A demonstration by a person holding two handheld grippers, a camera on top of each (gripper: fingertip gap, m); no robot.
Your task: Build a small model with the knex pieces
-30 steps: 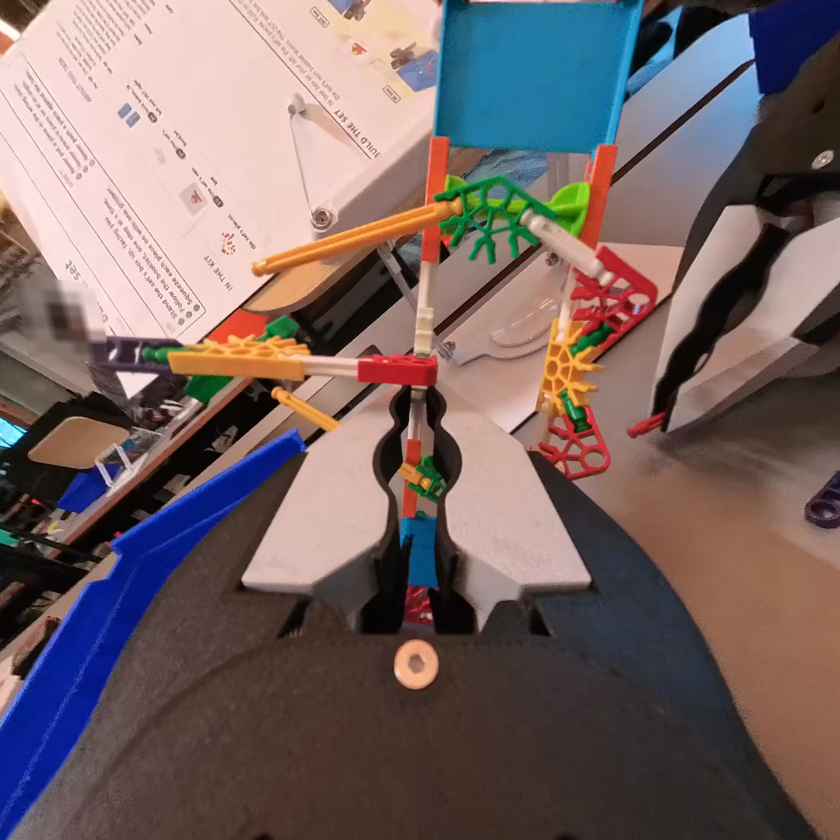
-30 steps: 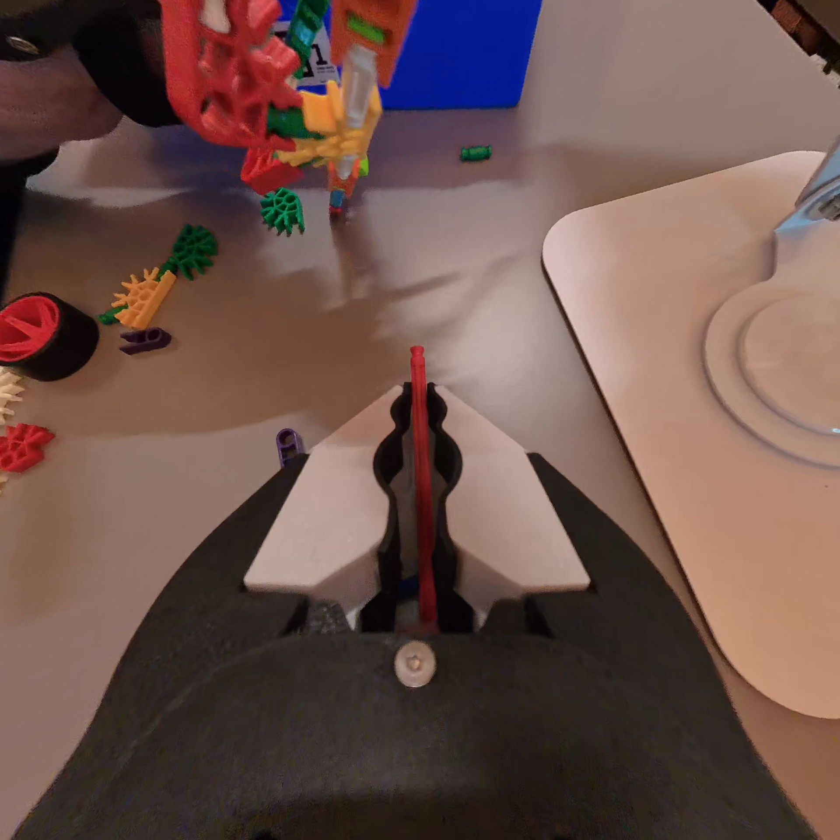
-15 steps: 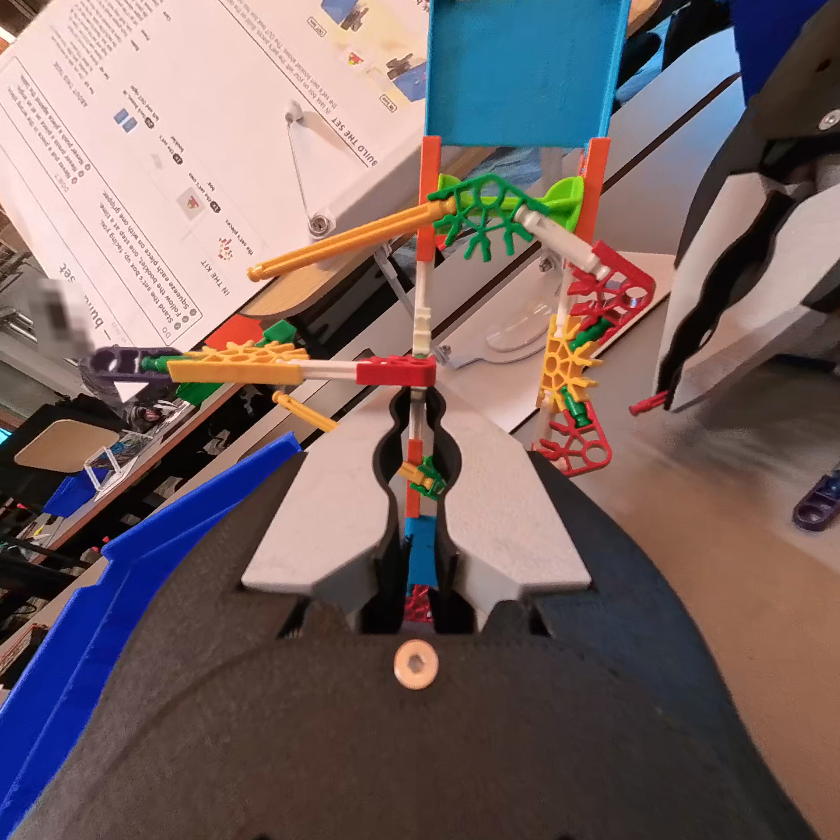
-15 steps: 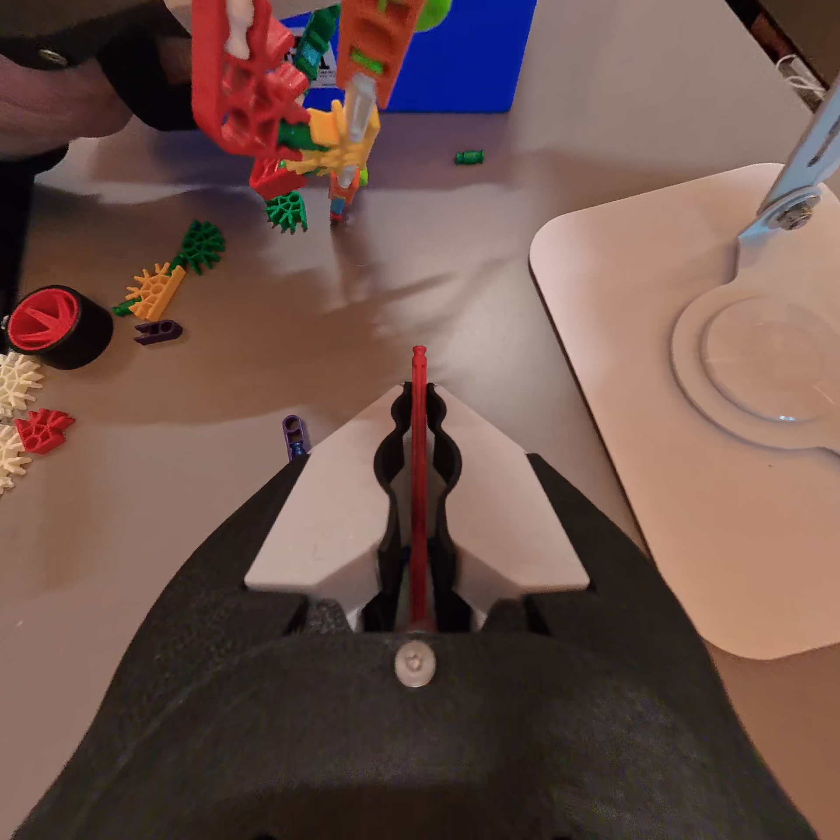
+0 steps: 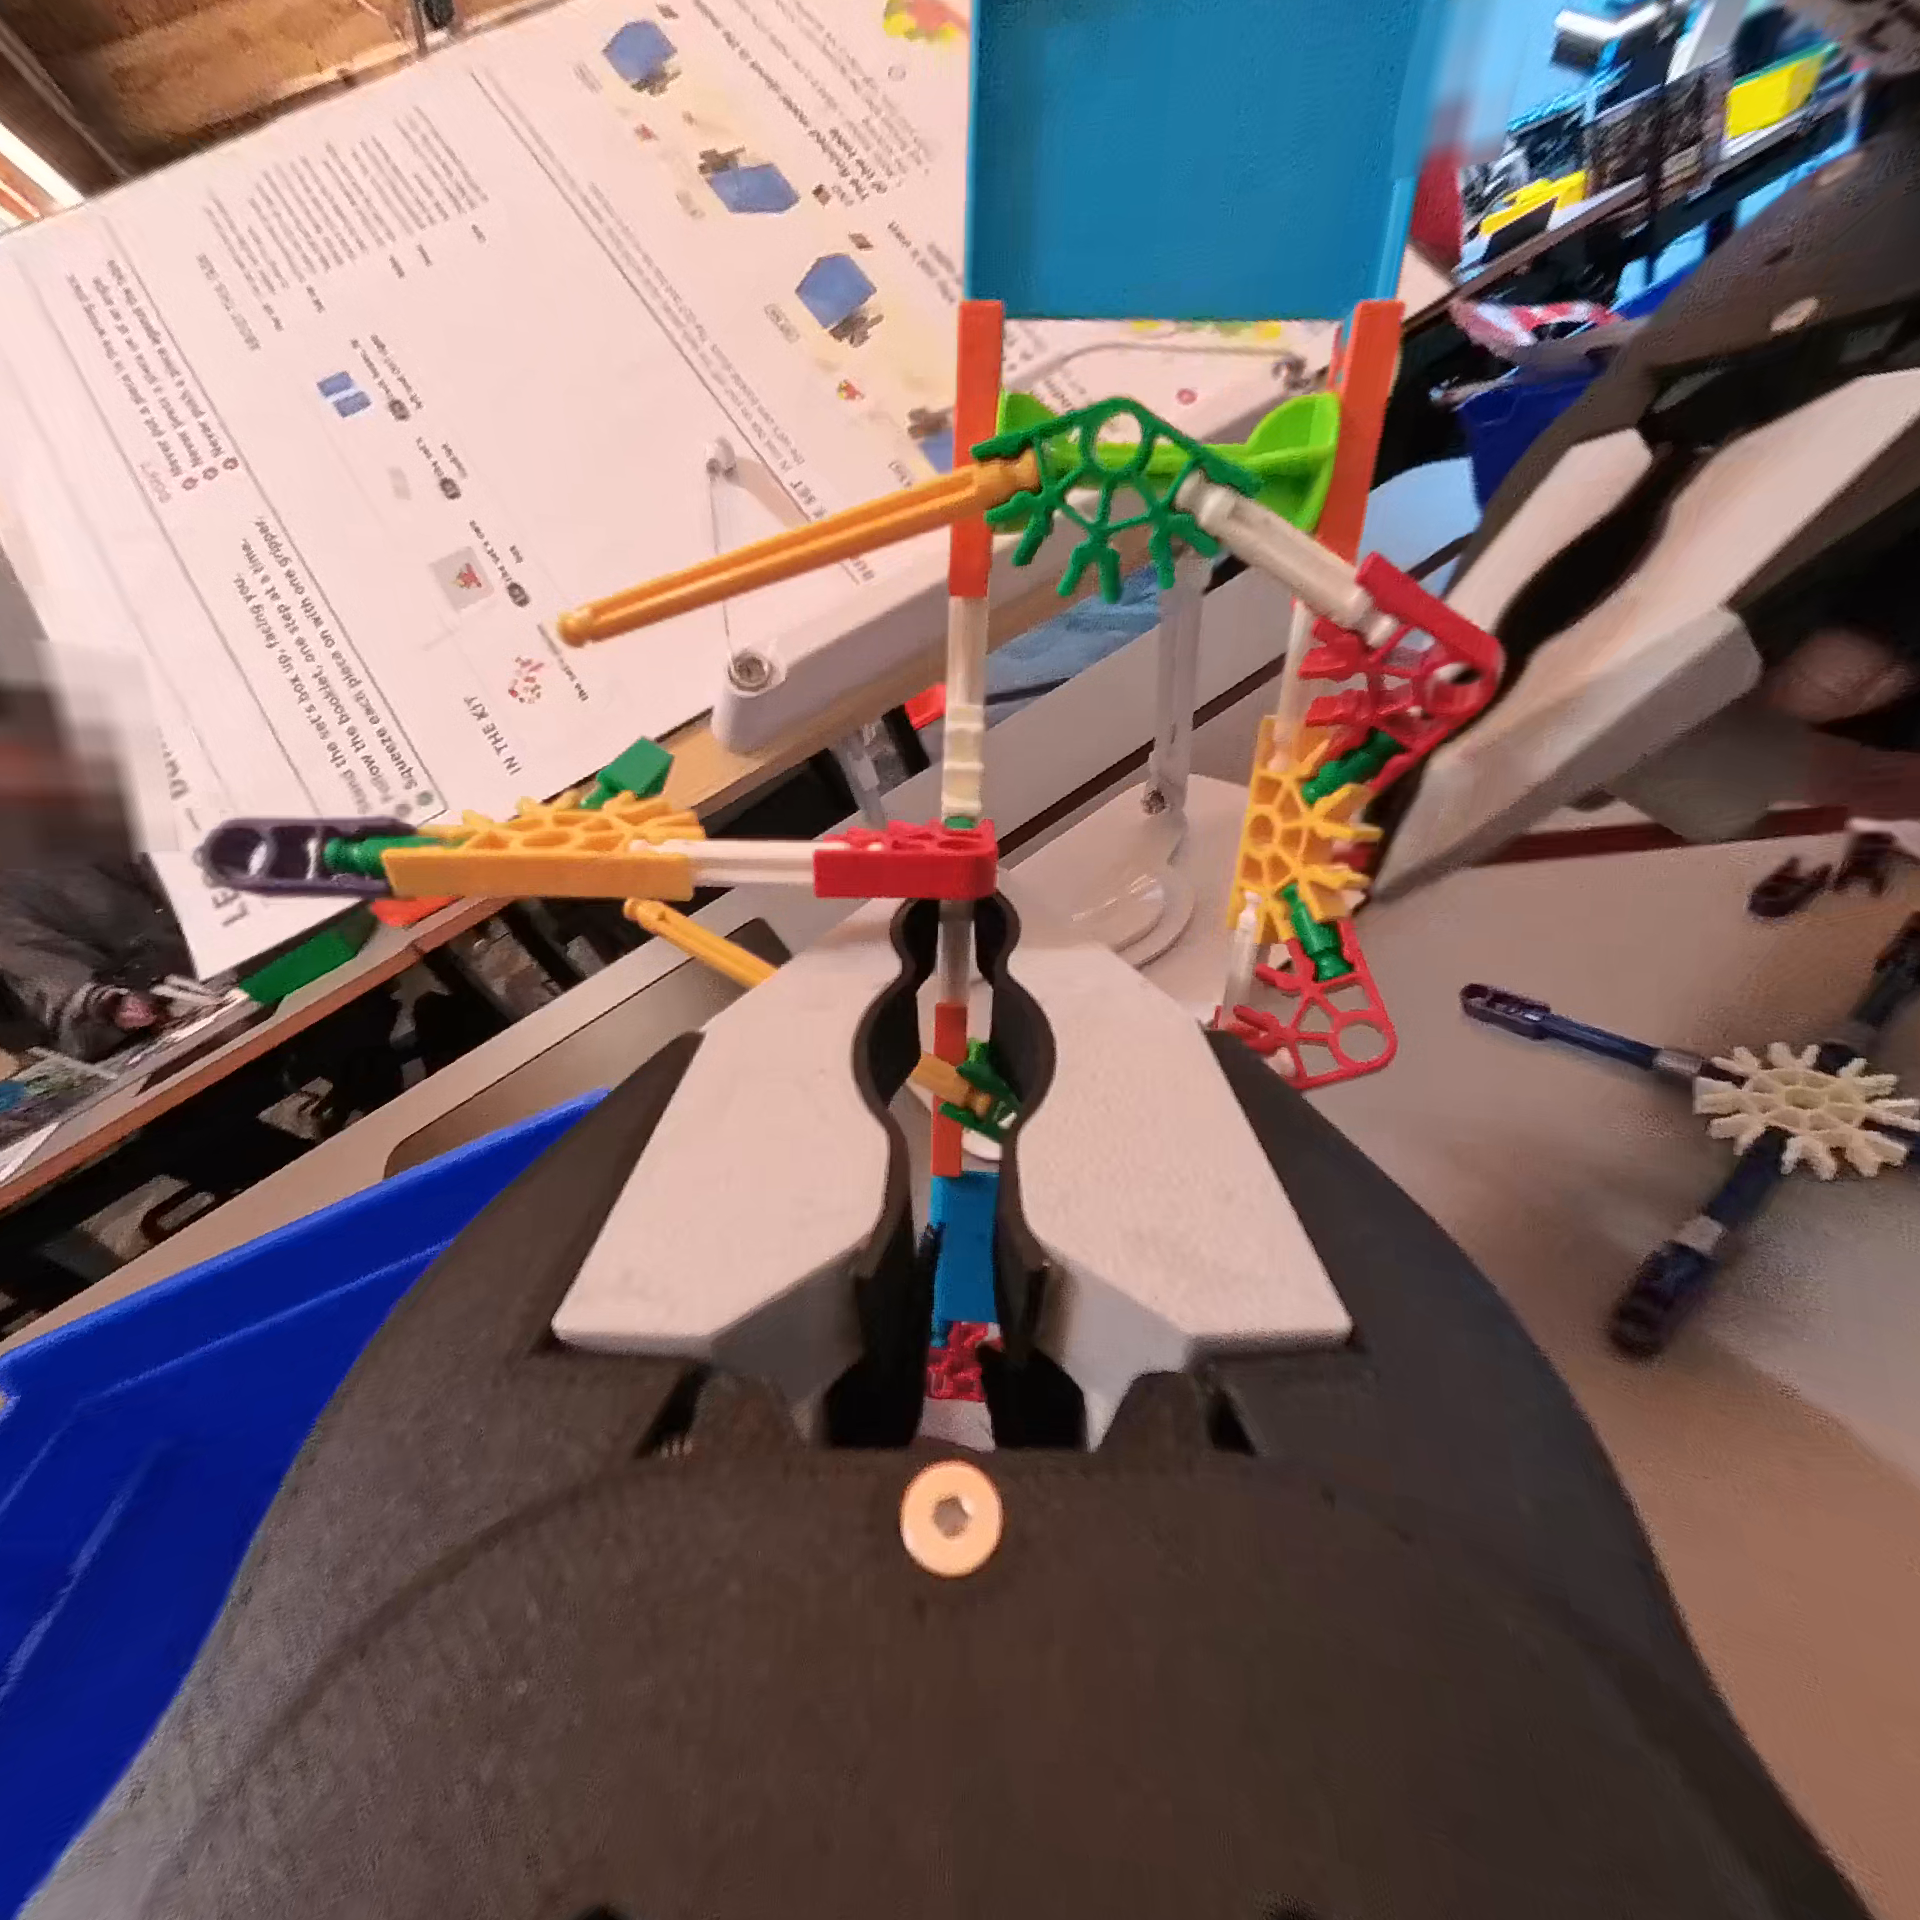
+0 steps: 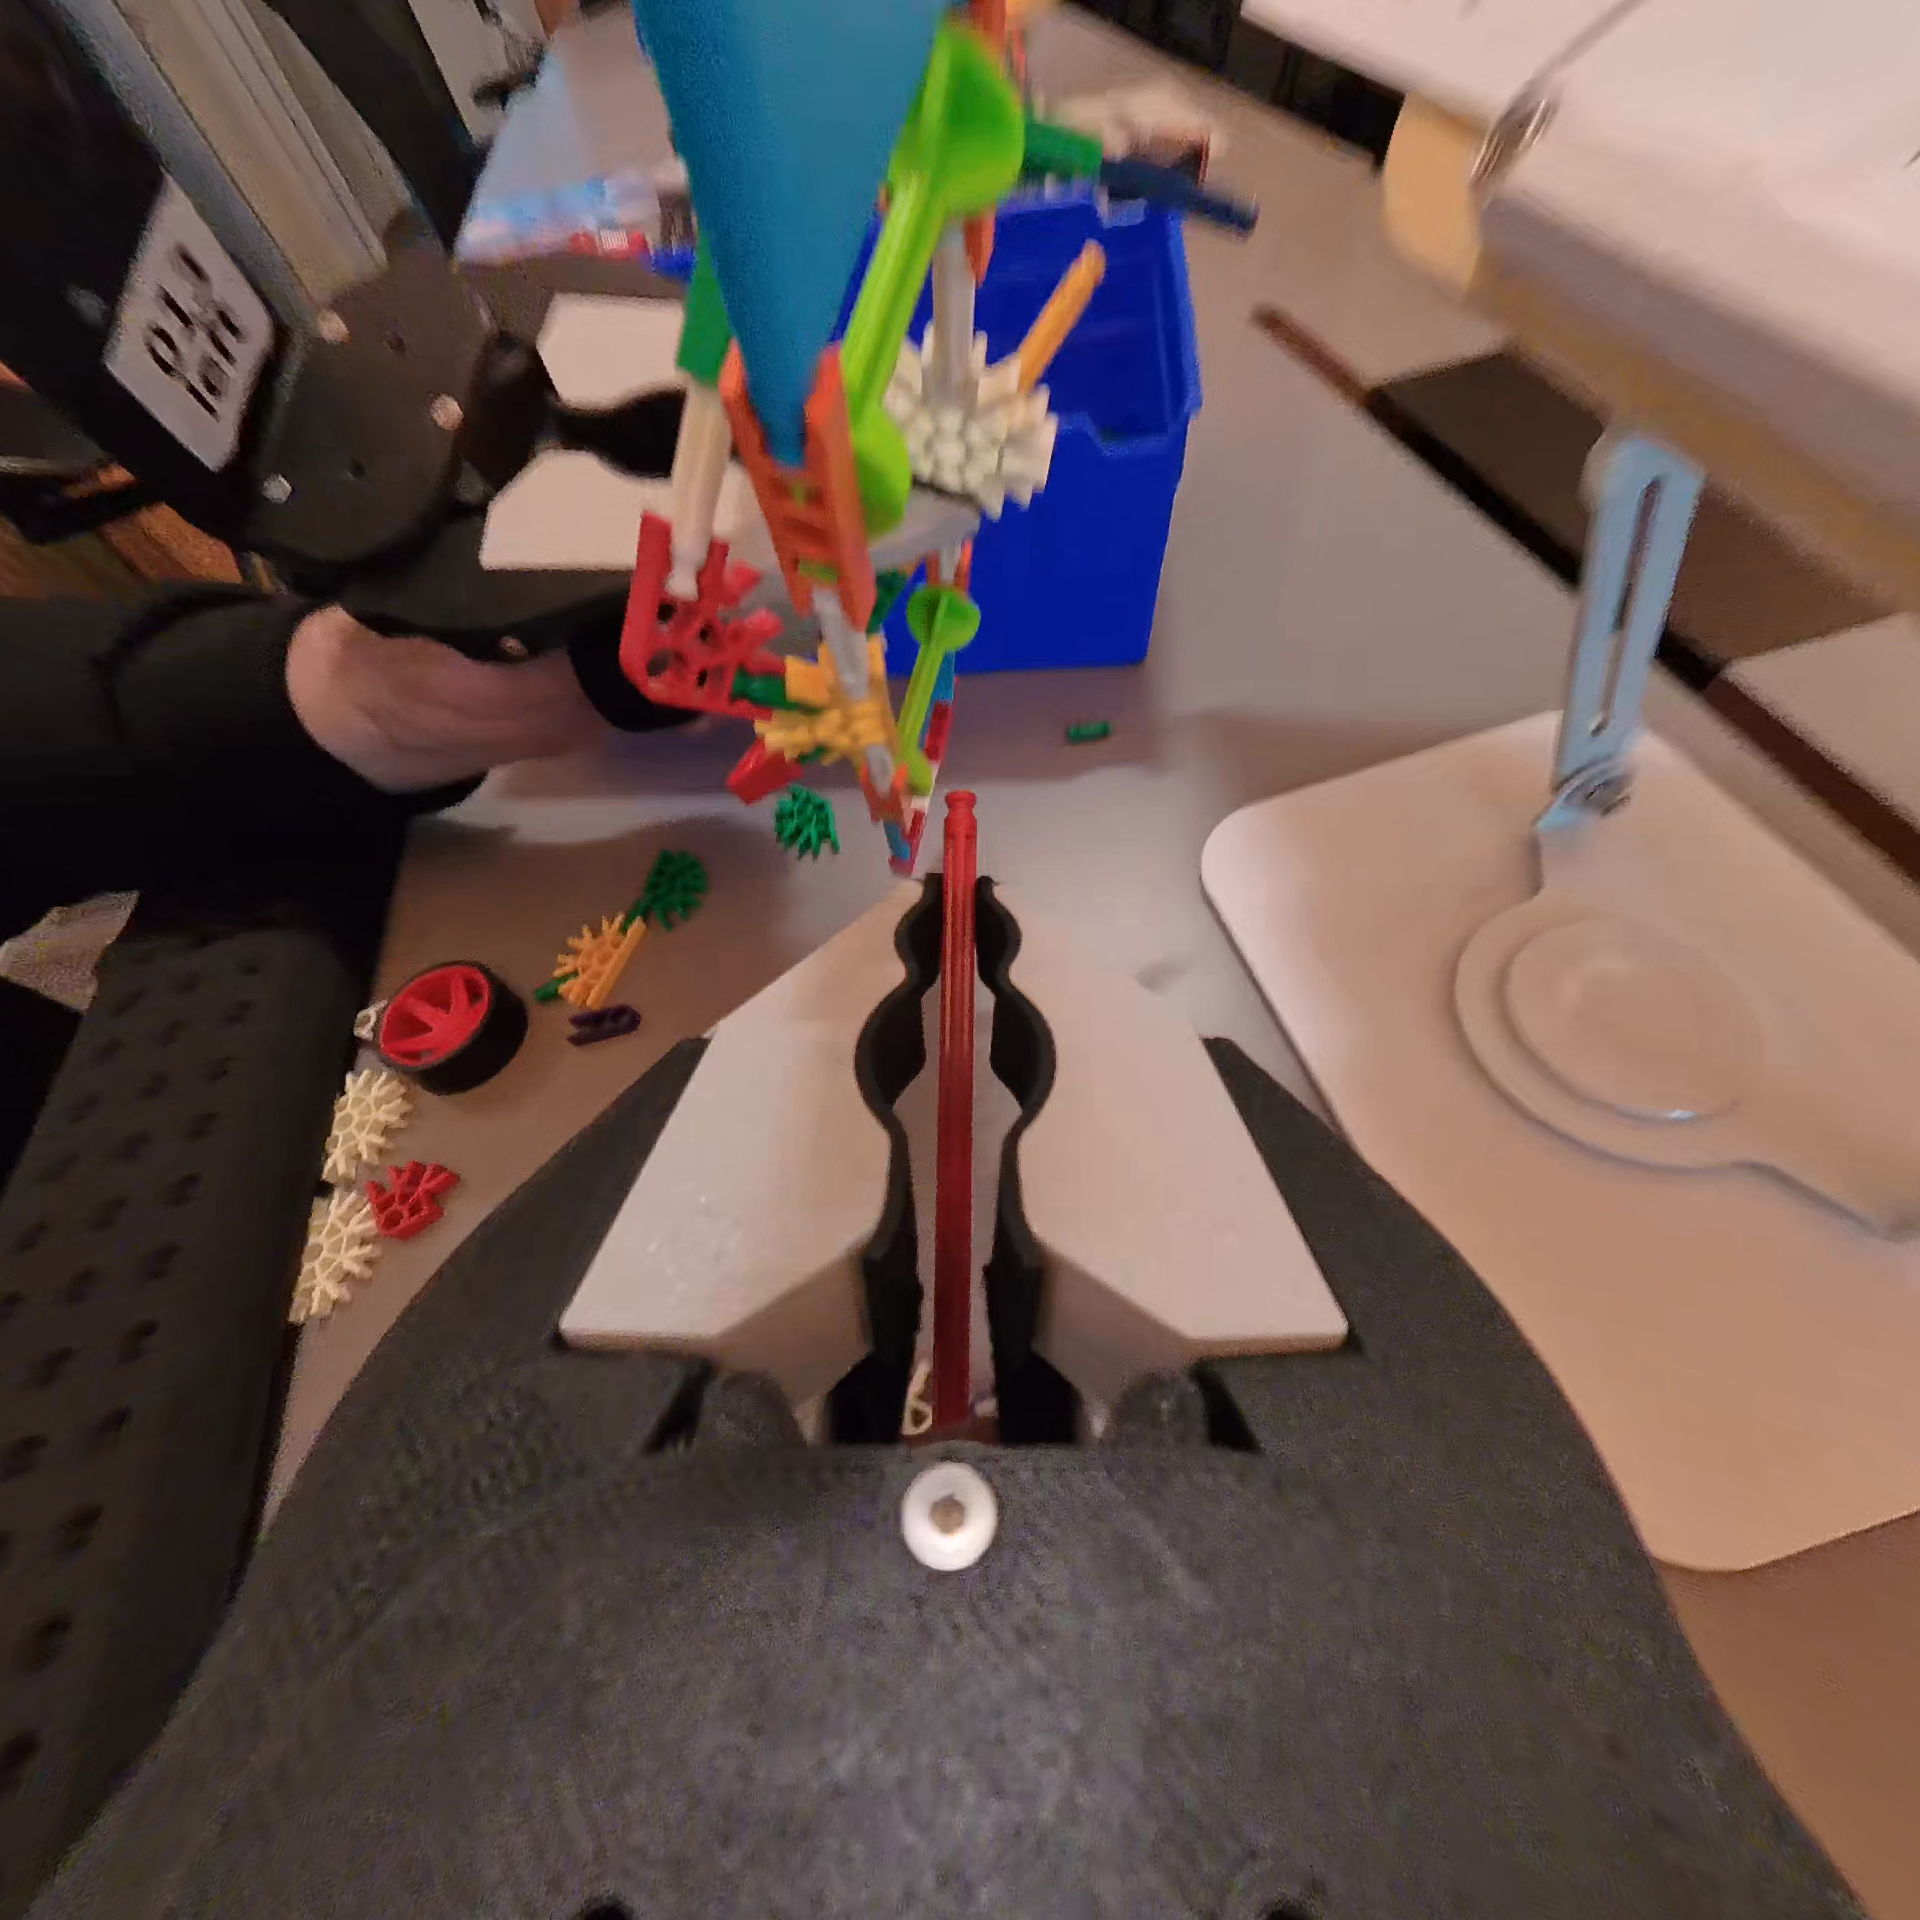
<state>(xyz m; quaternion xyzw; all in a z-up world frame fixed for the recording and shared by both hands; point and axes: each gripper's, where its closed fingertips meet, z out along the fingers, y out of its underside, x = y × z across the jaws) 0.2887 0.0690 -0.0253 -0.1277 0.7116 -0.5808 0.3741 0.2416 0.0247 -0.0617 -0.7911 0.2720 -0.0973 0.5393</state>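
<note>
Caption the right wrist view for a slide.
Right gripper shut on red rod, near multicoloured toy model.

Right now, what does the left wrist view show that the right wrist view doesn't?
Only the left wrist view: the instruction sheet on its stand and a cream snowflake piece on dark blue rods.

Only the right wrist view: a red-hubbed wheel, loose connectors on the table, and a person's hand.

Both: the colourful toy model in the left gripper, the red rod in the right gripper, and the blue bin.
</note>
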